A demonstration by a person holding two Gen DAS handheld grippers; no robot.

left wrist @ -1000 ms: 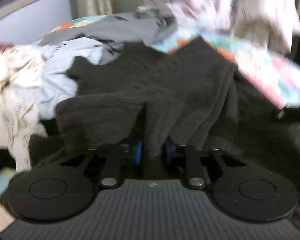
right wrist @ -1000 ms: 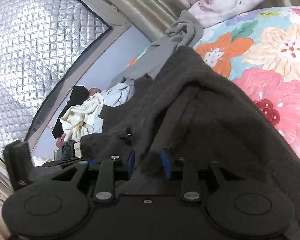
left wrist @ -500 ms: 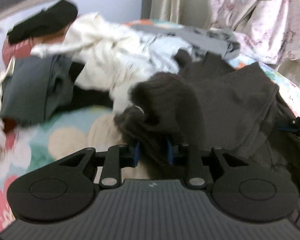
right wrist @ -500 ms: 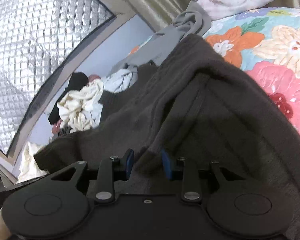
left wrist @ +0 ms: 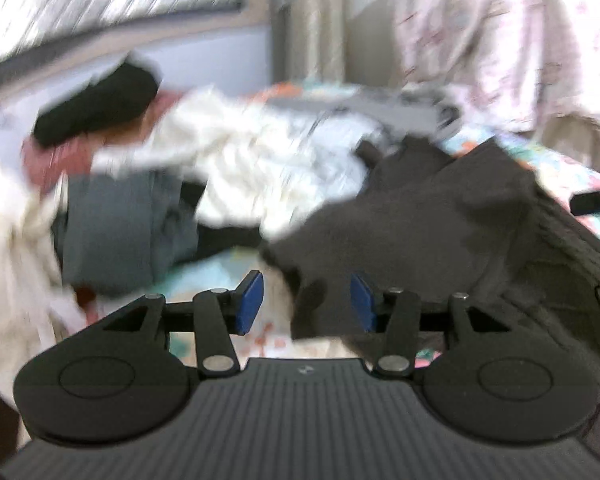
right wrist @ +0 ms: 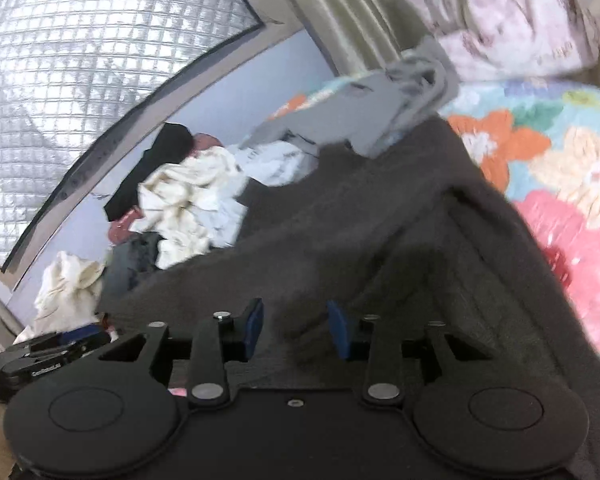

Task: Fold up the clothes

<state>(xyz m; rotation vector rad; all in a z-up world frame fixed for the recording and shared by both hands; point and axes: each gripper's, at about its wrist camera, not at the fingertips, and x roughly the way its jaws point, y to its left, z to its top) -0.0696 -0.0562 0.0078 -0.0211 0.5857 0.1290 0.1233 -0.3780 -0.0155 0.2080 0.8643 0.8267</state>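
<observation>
A dark brown knit sweater (left wrist: 440, 232) lies spread on the flowered bedspread (right wrist: 560, 184). In the left wrist view my left gripper (left wrist: 306, 306) is open, its blue pads (left wrist: 250, 302) wide apart over the sweater's near edge, which sits loose between them. In the right wrist view the sweater (right wrist: 380, 240) fills the middle. My right gripper (right wrist: 296, 330) stands open just above it, with the fabric lying flat under the pads (right wrist: 338, 334). The left gripper (right wrist: 40, 356) shows at the lower left there. Both views are blurred.
A heap of cream and white clothes (left wrist: 260, 160) lies beyond the sweater, with a grey garment (left wrist: 112, 232) and a black one (left wrist: 96, 104) to the left. A grey garment (right wrist: 360, 116) lies at the back. A quilted silver panel (right wrist: 80, 80) and curtains (right wrist: 340, 12) close the far side.
Both grippers have opened and let go of the sweater. The left gripper swung to the left and pulled back, so the clothes heap now fills its view.
</observation>
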